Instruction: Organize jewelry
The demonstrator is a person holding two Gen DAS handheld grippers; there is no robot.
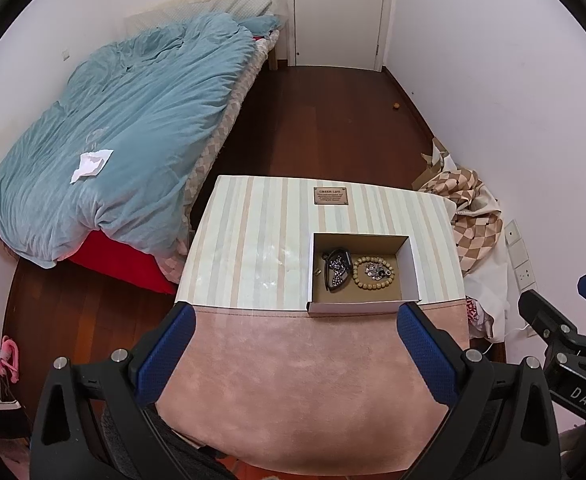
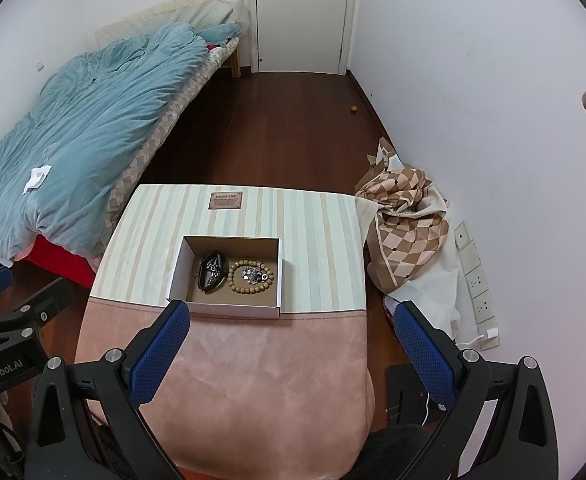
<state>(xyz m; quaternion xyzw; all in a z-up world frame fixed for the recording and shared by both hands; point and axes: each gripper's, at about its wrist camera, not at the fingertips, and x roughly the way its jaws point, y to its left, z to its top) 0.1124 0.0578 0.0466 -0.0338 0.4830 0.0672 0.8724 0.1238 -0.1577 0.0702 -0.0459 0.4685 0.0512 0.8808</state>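
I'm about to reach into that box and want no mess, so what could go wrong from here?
1. The silver chain lies piled inside the wooden bead bracelet; gripping one may drag the other.
2. The dark strap with its chain is tangled, so it could snag on lifting.
3. The cardboard box sits loose on the striped surface, and looks light enough to slide when nudged by the open right gripper.

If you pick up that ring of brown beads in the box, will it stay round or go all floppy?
Probably floppy: the bead bracelet looks like separate round beads on a string, so it would likely droop into a loop. It seems light, since the beads look wooden. The small silvery pieces piled inside its ring might get dragged or scattered in the cardboard box.
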